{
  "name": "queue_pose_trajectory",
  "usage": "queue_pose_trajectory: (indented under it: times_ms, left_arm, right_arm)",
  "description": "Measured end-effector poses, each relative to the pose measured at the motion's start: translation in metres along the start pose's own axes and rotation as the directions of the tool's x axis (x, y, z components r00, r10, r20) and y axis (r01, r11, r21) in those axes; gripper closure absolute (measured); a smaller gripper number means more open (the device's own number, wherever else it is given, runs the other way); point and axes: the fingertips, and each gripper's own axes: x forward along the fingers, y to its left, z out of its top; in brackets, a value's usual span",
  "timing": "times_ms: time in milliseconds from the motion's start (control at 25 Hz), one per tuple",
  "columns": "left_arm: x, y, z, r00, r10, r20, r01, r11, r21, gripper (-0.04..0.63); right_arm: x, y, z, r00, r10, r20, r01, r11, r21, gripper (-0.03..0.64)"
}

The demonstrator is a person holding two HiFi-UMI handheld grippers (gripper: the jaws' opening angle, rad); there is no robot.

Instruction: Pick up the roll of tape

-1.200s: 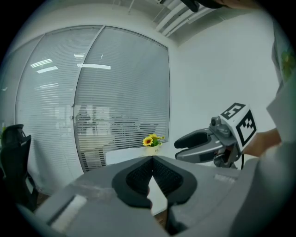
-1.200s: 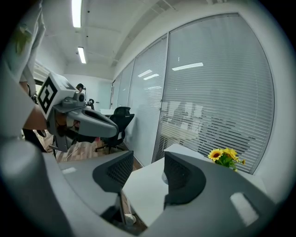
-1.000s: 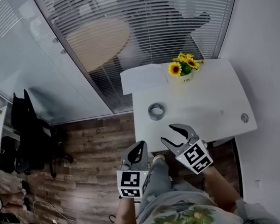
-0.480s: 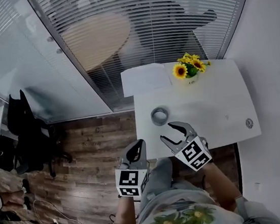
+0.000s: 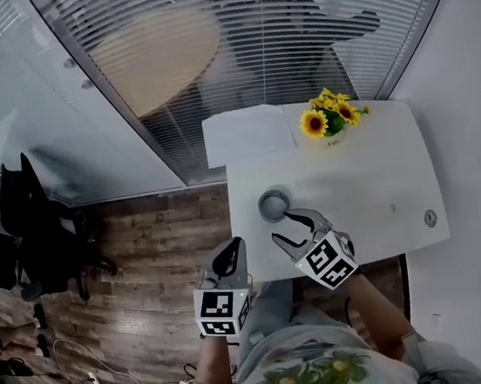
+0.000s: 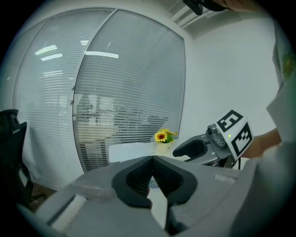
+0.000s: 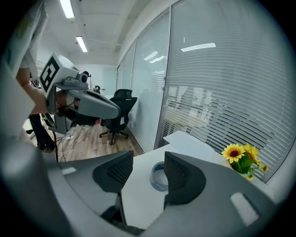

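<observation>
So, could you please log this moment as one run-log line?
pre-grasp | right tool: open, tape roll on table just ahead | left tool: shut, empty

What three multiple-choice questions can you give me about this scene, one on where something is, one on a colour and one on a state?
1. Where is the roll of tape?
A on the wooden floor
B on the white table, just ahead of the right gripper
C on the black chair

2. What colour are the flowers?
A red
B blue
C yellow

3. How does the right gripper stand?
A open and empty
B shut on the tape
C shut and empty

Answers:
1 B: the head view shows the roll lying on the tabletop before the gripper.
2 C: the petals are yellow in every view.
3 A: the right gripper view shows its jaws apart, with the tape beyond them.
</observation>
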Motion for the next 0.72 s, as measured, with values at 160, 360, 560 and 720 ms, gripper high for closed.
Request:
queue_pose_trajectory:
  times_ms: [160, 360, 560, 720]
  left_arm:
    - [0.010, 0.006, -0.004, 1.000, -0.006, -0.016, 0.006, 1.000, -0.013, 0.592]
    - [0.023, 0.014, -0.006, 1.000, -0.006, -0.028, 0.006, 1.000, -0.018, 0.592]
    - [0.031, 0.022, -0.008, 0.999, 0.000, -0.042, -0.001, 1.000, -0.029, 0.591]
    - [0.037, 0.028, -0.010, 0.999, 0.007, -0.048, -0.008, 1.000, -0.029, 0.592]
  right_arm:
    - [0.013, -0.004, -0.007, 0.999, 0.018, -0.037, -0.018, 1.000, -0.010, 0.403]
    - [0.027, -0.007, -0.015, 0.997, 0.044, -0.071, -0.045, 0.999, -0.014, 0.403]
    - [0.040, -0.010, -0.025, 0.992, 0.066, -0.109, -0.068, 0.998, -0.011, 0.403]
    - [0.050, -0.013, -0.035, 0.987, 0.076, -0.143, -0.079, 0.997, -0.020, 0.403]
